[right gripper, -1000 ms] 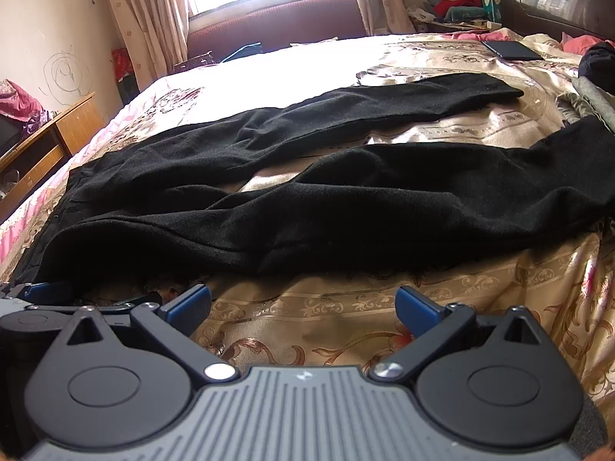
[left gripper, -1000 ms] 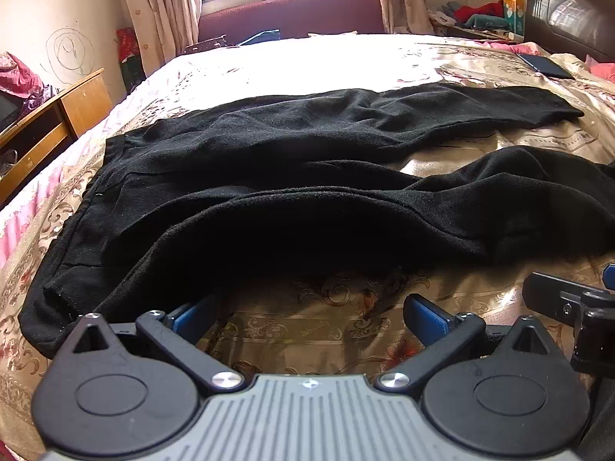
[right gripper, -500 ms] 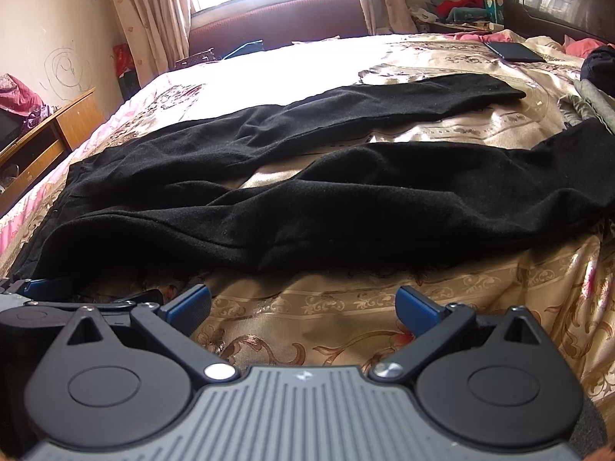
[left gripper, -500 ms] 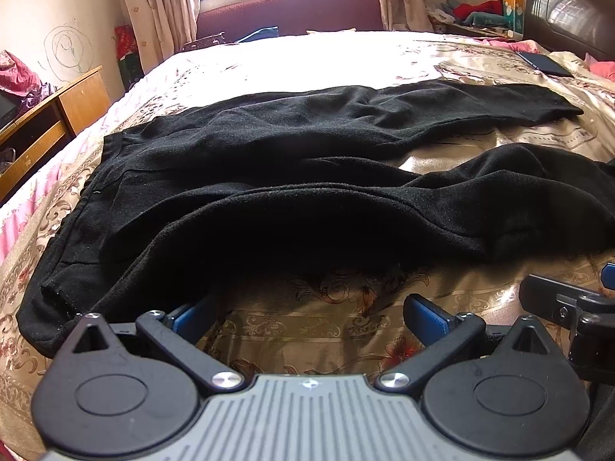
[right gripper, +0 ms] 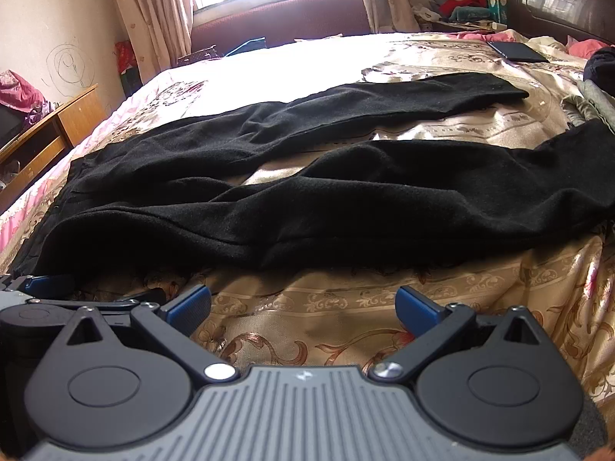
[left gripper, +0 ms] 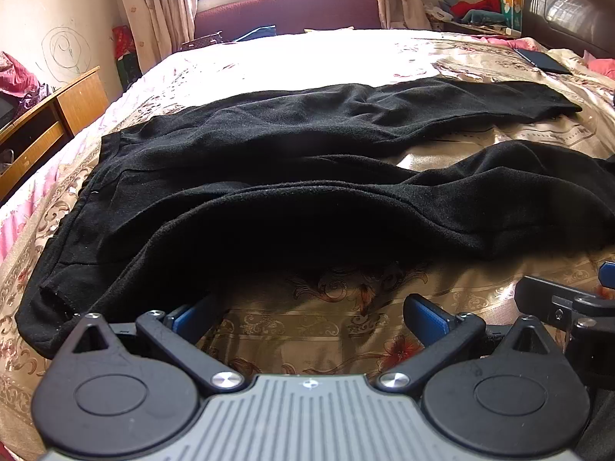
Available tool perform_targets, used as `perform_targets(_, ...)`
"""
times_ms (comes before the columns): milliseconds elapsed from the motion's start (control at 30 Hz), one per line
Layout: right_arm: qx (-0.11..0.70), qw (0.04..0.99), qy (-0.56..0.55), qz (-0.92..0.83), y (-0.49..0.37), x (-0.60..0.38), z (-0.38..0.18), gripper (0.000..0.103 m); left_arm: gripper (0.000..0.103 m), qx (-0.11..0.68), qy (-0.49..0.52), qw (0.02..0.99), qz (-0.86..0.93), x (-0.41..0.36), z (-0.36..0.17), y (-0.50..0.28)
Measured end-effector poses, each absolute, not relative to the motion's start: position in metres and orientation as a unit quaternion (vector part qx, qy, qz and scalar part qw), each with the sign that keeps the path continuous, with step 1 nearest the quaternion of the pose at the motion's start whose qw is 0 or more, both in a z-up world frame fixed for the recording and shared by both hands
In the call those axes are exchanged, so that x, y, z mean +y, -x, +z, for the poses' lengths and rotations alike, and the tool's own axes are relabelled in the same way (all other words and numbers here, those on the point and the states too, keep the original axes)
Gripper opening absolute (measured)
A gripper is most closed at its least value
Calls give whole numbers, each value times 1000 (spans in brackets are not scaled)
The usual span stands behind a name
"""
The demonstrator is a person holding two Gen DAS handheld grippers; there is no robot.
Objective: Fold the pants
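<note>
**Two grippers poised at the hem of spread black pants**

Both tools sit low over the bedspread point(right gripper: 307, 307), jaws wide and holding nothing. The left gripper point(left gripper: 307, 313) is nearer the waist end, its left finger tucked at, perhaps under, the raised near edge of the pants point(left gripper: 307, 199). The right gripper point(right gripper: 301, 305) faces the near leg, just short of its edge, cloth not touched. The pants lie straight ahead of both, long axis running left to right: waistband left, legs splayed rightward, bedspread showing between them. Folding looks not yet begun. Beyond, a dark flat tablet-like item point(right gripper: 517, 52) rests near the headboard point(right gripper: 557, 0). No containers are in view.
</note>
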State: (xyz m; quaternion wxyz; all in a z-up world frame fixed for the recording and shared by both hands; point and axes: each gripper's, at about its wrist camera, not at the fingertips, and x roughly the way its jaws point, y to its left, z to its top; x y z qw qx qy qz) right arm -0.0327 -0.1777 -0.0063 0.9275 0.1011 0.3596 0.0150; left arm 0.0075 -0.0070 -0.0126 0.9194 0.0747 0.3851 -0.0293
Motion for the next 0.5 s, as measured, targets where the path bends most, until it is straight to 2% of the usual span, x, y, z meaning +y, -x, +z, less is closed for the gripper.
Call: perform_targets(500,362,927,-99,17,33,-176,-7,101,103,385,-74,919,-33,-9,-13,-8)
